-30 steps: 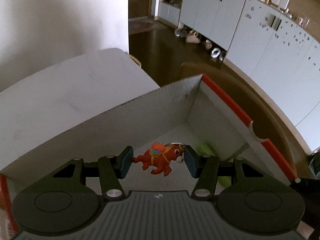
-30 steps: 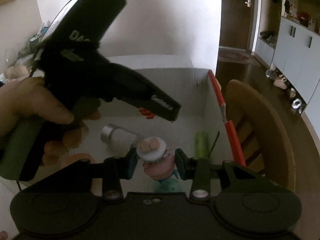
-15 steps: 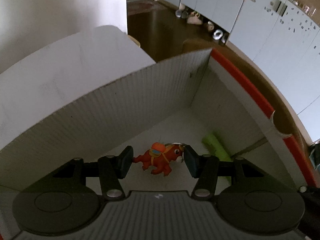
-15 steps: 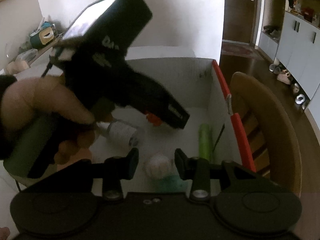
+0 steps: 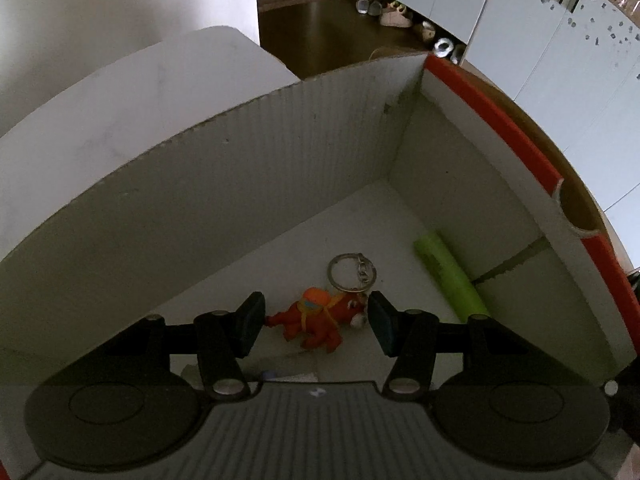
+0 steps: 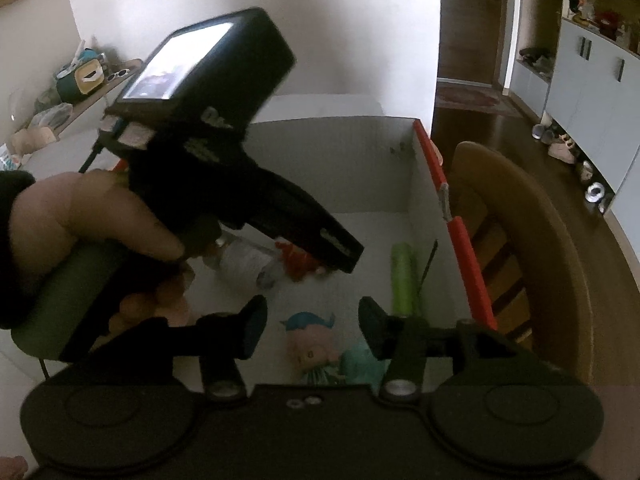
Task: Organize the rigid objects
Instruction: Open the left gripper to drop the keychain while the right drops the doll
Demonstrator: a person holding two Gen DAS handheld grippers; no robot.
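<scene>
Both jaws spread, gripping nothing. Left gripper [image 5: 316, 322] sits low inside the white box [image 5: 248, 176], orange horse keychain [image 5: 320, 316] lying on the floor between its fingers, ring toward the back. Right gripper [image 6: 312, 328] hangs over a blue-haired doll [image 6: 316, 350] on the box floor. Further in: clear bottle [image 6: 244, 264], green tube [image 5: 448, 274] along the right wall.

Orange horse keychain [image 5: 318, 318] between parted gripper [image 5: 316, 322] fingers
</scene>
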